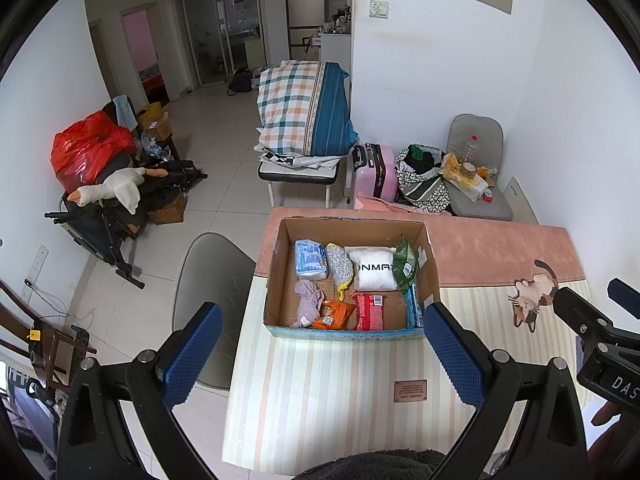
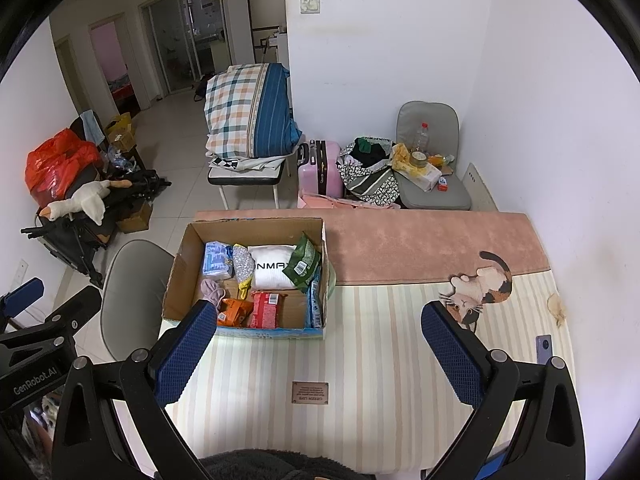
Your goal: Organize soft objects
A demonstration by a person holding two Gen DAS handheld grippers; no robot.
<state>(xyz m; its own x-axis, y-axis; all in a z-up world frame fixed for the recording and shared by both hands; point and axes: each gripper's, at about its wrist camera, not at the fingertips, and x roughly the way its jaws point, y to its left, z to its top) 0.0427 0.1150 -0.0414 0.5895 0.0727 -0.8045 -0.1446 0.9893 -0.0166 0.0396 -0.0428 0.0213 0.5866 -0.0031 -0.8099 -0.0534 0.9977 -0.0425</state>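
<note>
An open cardboard box stands on a striped table mat. Inside lie a white pillow, a blue tissue pack, a green bag, a mauve cloth, an orange pack and a red pack. My left gripper is open and empty, held above the mat in front of the box. My right gripper is open and empty, to the right of the box's front.
A pink mat with a cat figure covers the table's far part. A grey chair stands left of the table. Beyond are a plaid bedding pile, a pink suitcase and a second chair with clutter.
</note>
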